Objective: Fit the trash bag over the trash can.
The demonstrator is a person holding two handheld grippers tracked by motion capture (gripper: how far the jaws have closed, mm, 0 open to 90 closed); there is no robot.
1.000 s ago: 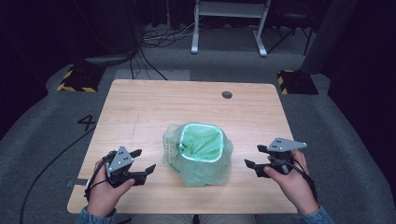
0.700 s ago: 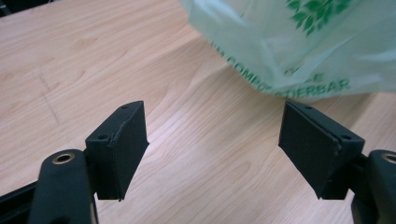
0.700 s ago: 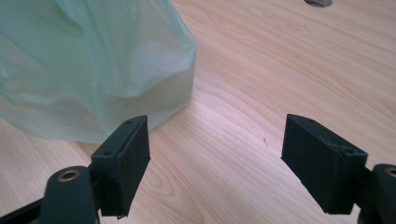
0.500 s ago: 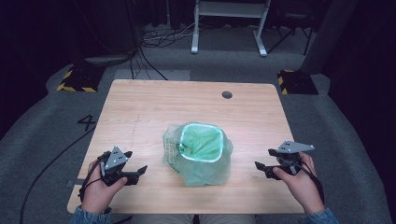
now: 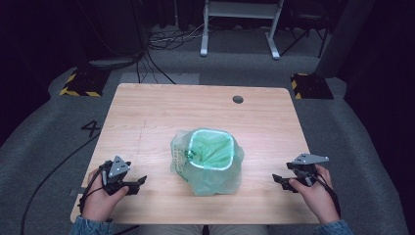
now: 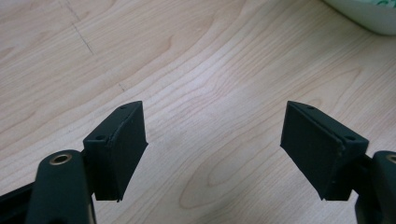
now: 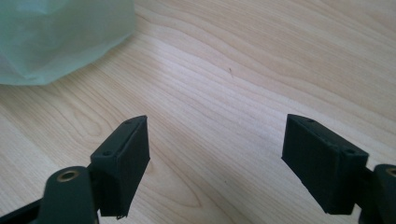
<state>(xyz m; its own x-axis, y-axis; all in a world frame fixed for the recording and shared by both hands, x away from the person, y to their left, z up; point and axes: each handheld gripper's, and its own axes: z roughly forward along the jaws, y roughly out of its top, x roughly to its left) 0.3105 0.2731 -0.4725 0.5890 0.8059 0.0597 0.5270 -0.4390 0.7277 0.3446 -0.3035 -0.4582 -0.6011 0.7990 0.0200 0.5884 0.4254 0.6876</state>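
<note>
2 grippers sit low over the near edge of the wooden table [image 5: 147, 112], 1 on each side of a small bin with a green bag [image 5: 210, 159] in it. The bin stands in the middle of the table, a bit toward the near side. The thin green plastic is folded over its rim and hangs loose down the outside.

The left gripper [image 5: 136, 183] is near the left corner, well apart from the bin. Its jaws are spread wide, with bare wood between them. The left gripper view shows a bit of the bin at the far right corner. These jaws have just been opening a little more.

The right gripper [image 5: 279, 180] is near the right edge, also apart from the bin. Its jaws are spread wide too, and nothing is between them. In the right gripper view the green bag shows at the far left.

The bag looks very light, soft and crinkly. It could slip or tear if pulled hard. The bin looks light too and may slide or tip. A good place to pinch is the loose plastic at the rim, on the left and right sides.
</note>
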